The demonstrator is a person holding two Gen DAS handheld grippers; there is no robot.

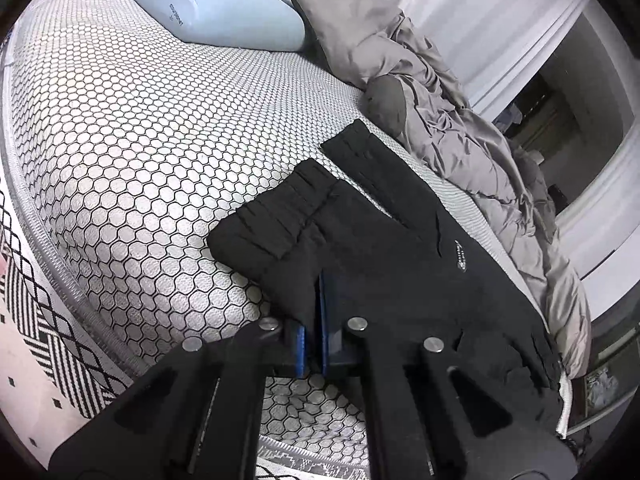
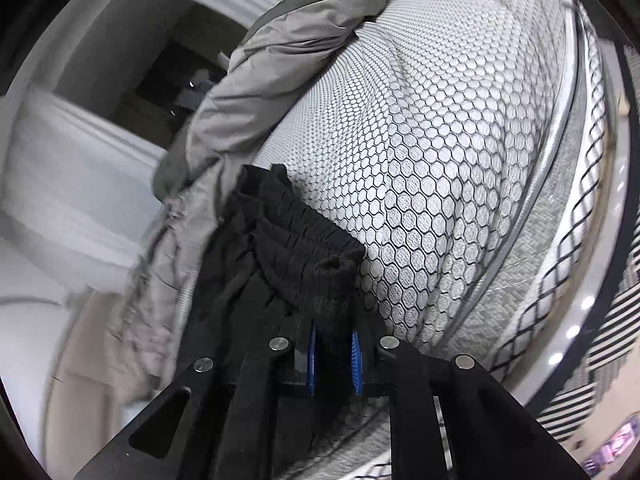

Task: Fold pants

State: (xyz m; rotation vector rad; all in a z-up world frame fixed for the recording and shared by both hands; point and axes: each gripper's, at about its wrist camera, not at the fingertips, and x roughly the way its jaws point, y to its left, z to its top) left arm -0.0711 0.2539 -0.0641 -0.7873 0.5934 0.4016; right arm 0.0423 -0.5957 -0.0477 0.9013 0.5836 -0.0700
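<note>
Black pants (image 1: 360,232) lie on the honeycomb mattress (image 1: 140,140), ahead of both sets of jaws. Left gripper (image 1: 318,300) is pinched together on the fabric's edge; right gripper (image 2: 335,344) is clamped on what looks like a bunched cuff, its far side blurred

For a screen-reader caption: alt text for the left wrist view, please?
The left tool is shut on an edge of black fabric pants lying on a white mattress with a black hexagon pattern. A pale blue pillow and crumpled grey duvet lie beyond.
</note>
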